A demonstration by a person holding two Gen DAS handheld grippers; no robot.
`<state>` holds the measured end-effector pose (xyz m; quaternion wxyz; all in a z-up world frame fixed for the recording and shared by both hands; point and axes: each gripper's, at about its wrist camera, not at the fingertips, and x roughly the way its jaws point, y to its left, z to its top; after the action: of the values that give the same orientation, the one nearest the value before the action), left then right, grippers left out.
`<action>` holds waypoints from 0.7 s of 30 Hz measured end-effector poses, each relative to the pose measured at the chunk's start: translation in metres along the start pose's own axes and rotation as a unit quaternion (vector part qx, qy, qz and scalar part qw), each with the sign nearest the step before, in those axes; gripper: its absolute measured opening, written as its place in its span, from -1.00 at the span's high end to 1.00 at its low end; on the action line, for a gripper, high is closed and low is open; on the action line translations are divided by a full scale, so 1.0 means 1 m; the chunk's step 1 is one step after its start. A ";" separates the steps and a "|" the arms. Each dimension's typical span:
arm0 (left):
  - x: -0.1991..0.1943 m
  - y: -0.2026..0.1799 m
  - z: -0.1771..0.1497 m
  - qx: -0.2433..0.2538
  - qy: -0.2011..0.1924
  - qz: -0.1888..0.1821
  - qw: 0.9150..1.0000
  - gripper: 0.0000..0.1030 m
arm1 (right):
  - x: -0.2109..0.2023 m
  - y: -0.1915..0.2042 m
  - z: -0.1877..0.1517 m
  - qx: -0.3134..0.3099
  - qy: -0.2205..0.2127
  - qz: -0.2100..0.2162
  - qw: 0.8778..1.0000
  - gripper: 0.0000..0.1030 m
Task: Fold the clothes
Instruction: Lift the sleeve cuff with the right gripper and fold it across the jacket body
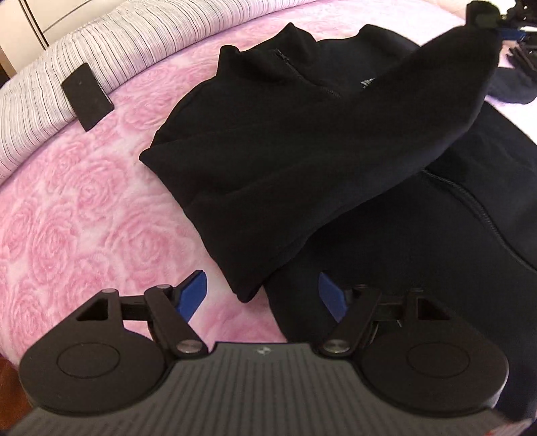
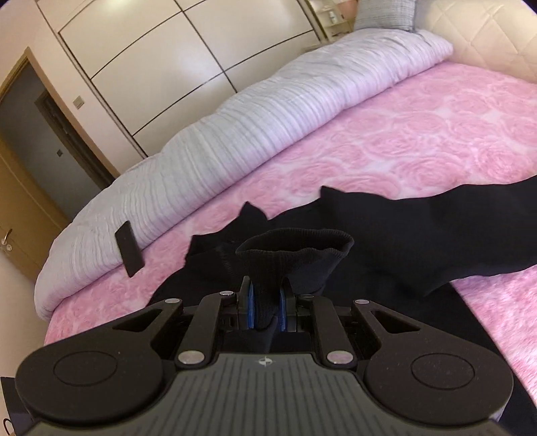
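A black zip-neck fleece top [image 1: 268, 141] lies spread on the pink rose-patterned bedspread [image 1: 84, 208]. One sleeve [image 1: 419, 110] is lifted and stretched diagonally across the body, its cuff pinched at the top right by my right gripper [image 1: 496, 23]. In the right wrist view my right gripper [image 2: 267, 303] is shut on the ribbed cuff [image 2: 295, 248], which flares open above the blue pads. My left gripper [image 1: 261, 295] hovers open over the near edge of the top, blue fingers [image 1: 193, 295] wide apart with nothing between them.
A striped grey duvet [image 2: 235, 134] is rolled along the far side of the bed, with a black rectangular device [image 1: 87, 97] leaning on it. More dark clothing [image 1: 513, 84] sits at the right edge. Wardrobe doors [image 2: 151, 50] and a doorway stand beyond.
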<state>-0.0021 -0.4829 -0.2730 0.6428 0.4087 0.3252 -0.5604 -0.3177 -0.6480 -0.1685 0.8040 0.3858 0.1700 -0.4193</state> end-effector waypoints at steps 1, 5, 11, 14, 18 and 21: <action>0.004 -0.002 0.000 0.002 -0.002 0.007 1.000 -0.35 | 0.001 -0.003 0.000 0.001 0.000 -0.003 1.000 0.72; 0.018 -0.002 -0.001 -0.017 -0.005 0.039 0.999 -0.26 | 0.003 -0.017 0.000 -0.001 0.007 -0.006 1.000 0.72; 0.025 0.001 -0.007 -0.047 -0.011 0.070 0.996 -0.24 | -0.009 -0.013 0.020 -0.047 -0.040 -0.017 0.998 0.73; 0.026 -0.003 -0.012 -0.049 -0.013 0.084 0.995 -0.16 | -0.002 -0.027 0.020 -0.038 -0.029 -0.040 0.998 0.72; 0.031 0.000 -0.019 -0.068 -0.005 0.079 0.995 -0.16 | 0.030 -0.040 0.000 -0.054 0.037 -0.061 0.996 0.71; 0.030 0.000 -0.021 -0.068 -0.011 0.081 0.994 -0.17 | 0.046 -0.042 -0.011 -0.070 0.058 -0.067 0.994 0.71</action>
<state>0.0037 -0.4779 -0.3087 0.7160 0.3823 0.3213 -0.4877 -0.3234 -0.6797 -0.2230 0.7881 0.3398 0.2708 -0.4360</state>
